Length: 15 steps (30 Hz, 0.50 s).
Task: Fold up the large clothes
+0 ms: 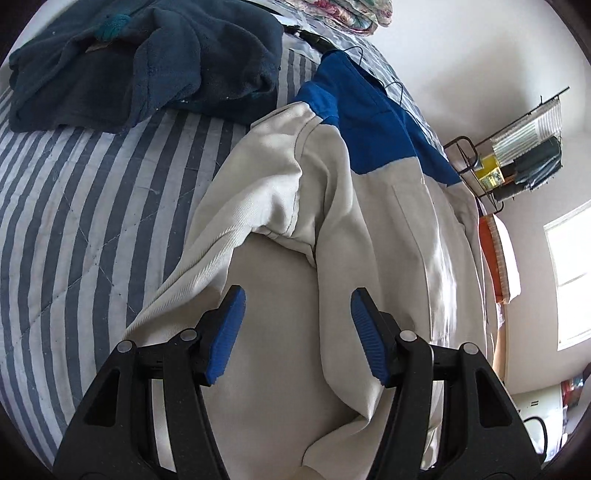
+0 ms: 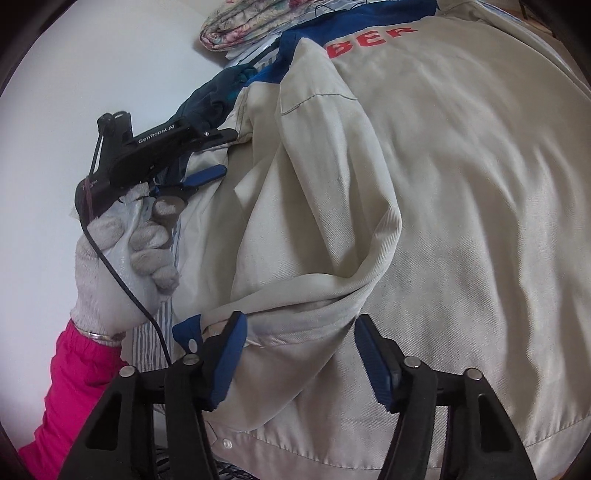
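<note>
Beige jacket [image 1: 369, 258] spans striped bedding [image 1: 74, 221]; both grippers gape above.

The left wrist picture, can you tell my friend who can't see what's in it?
A cream jacket with a blue top part lies on a blue-and-white striped bedspread, one sleeve folded across it. The left gripper hovers above it with jaws open. A dark blue fleece lies crumpled farther up the bed.

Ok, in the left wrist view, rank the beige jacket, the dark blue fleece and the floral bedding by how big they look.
Largest to smallest as they appear:
1. beige jacket, though it lies nearest the camera, which inflates it.
2. dark blue fleece, farther back on the striped quilt.
3. floral bedding, mostly cut off, so its true size is unclear.
</note>
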Each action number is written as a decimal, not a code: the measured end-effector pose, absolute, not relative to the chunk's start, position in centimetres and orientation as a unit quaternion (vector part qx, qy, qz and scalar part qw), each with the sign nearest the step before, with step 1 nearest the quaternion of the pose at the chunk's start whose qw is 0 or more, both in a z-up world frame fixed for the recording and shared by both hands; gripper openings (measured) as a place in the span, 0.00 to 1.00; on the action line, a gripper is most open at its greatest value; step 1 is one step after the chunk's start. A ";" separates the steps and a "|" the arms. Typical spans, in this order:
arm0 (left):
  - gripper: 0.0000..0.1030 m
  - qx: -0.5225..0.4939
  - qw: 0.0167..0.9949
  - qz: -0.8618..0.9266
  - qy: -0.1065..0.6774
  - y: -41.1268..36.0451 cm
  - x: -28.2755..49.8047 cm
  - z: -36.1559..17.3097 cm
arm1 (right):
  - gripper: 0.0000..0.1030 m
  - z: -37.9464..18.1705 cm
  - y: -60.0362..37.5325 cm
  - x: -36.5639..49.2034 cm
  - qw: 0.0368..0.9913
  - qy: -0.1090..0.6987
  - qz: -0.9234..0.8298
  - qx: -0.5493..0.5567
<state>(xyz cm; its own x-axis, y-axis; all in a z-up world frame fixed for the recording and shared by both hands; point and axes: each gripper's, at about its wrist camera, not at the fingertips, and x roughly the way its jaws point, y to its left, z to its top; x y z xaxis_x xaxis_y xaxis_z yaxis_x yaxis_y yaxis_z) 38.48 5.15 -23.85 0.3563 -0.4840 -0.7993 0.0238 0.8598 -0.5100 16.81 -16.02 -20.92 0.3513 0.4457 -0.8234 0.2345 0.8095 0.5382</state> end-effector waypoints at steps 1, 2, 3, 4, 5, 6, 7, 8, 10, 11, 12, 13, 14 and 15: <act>0.59 -0.197 0.797 -0.166 0.547 5.2 37.9 -23.6 | 0.43 -21.1 -15.8 16.9 0.766 0.571 0.069 0.288; 0.59 -0.182 0.799 -0.170 0.548 5.5 37.2 -23.4 | 0.39 -21.2 -15.8 16.9 0.767 0.577 0.067 0.273; 0.59 -0.167 0.798 -0.177 0.551 5.7 36.2 -23.2 | 0.33 -21.4 -16.0 16.9 0.767 0.582 0.065 0.262; 0.59 -0.161 0.796 -0.187 0.553 6.1 35.2 -23.0 | 0.31 -21.5 -16.3 16.8 0.767 0.588 0.058 0.252; 0.59 -0.158 0.792 -0.195 0.556 6.6 33.9 -22.9 | 0.30 -21.7 -16.7 16.6 0.767 0.592 0.050 0.243; 0.59 -0.158 0.788 -0.202 0.560 7.2 32.6 -22.8 | 0.29 -21.7 -17.3 16.2 0.768 0.593 0.046 0.239; 0.60 -0.158 0.783 -0.207 0.565 7.7 31.3 -22.8 | 0.29 -21.4 -17.7 15.9 0.769 0.590 0.046 0.240; 0.60 -0.155 0.778 -0.211 0.571 8.2 29.8 -23.0 | 0.29 -21.2 -18.1 15.6 0.772 0.587 0.044 0.241; 0.69 -0.142 0.772 -0.211 0.583 8.7 27.1 -23.4 | 0.32 -20.3 -18.8 15.3 0.779 0.574 0.047 0.248; 0.69 -0.134 0.770 -0.210 0.588 8.8 25.9 -23.6 | 0.33 -19.8 -19.0 15.2 0.782 0.568 0.051 0.252; 0.69 -0.126 0.766 -0.208 0.595 8.9 24.7 -23.9 | 0.35 -19.3 -19.2 15.0 0.786 0.561 0.054 0.255; 0.69 -0.122 0.764 -0.207 0.599 8.9 23.7 -24.1 | 0.37 -18.7 -19.2 14.8 0.790 0.554 0.057 0.256; 0.69 -0.121 0.763 -0.206 0.601 8.9 22.9 -24.3 | 0.39 -18.2 -19.2 14.7 0.794 0.548 0.059 0.257; 0.69 -0.122 0.764 -0.206 0.599 8.7 22.3 -24.3 | 0.41 -17.7 -19.3 14.5 0.797 0.542 0.061 0.258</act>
